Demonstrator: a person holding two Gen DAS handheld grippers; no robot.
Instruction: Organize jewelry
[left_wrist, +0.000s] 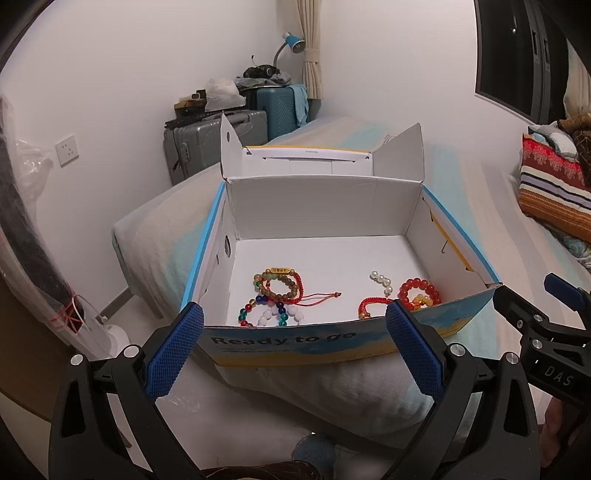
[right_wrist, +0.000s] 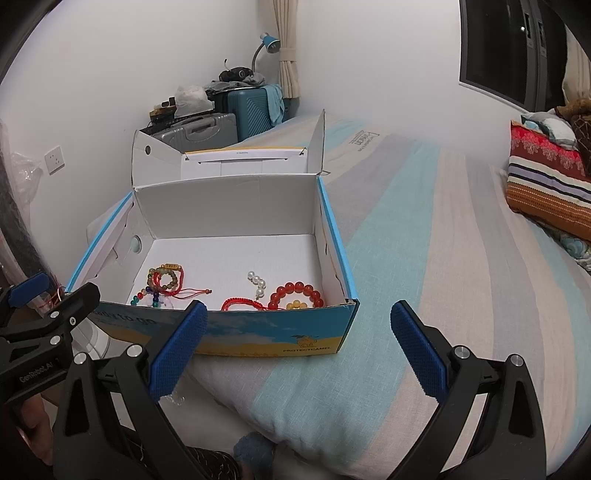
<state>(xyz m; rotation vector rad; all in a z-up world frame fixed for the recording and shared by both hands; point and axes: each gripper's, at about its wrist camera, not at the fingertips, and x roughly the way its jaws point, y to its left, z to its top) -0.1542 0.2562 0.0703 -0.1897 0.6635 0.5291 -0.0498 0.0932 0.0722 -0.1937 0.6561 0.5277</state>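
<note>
An open cardboard box (left_wrist: 413, 206) with a blue and yellow front stands on the bed; it also shows in the right wrist view (right_wrist: 229, 206). Inside lie a wooden bead bracelet with red cord (left_wrist: 282, 284), a multicoloured bead bracelet (left_wrist: 264, 308), a short pearl string (left_wrist: 382, 280), a red bead bracelet (left_wrist: 419, 291) and a red cord bracelet (left_wrist: 371, 304). My left gripper (left_wrist: 295, 328) is open and empty just in front of the box. My right gripper (right_wrist: 297, 325) is open and empty, in front of the box's right corner.
The striped bed cover (right_wrist: 424, 240) stretches to the right. Folded striped blankets (right_wrist: 546, 184) lie at the far right. Suitcases (left_wrist: 218, 140) and a blue lamp (left_wrist: 293, 42) stand by the wall behind the box. The bed's edge drops off at the left.
</note>
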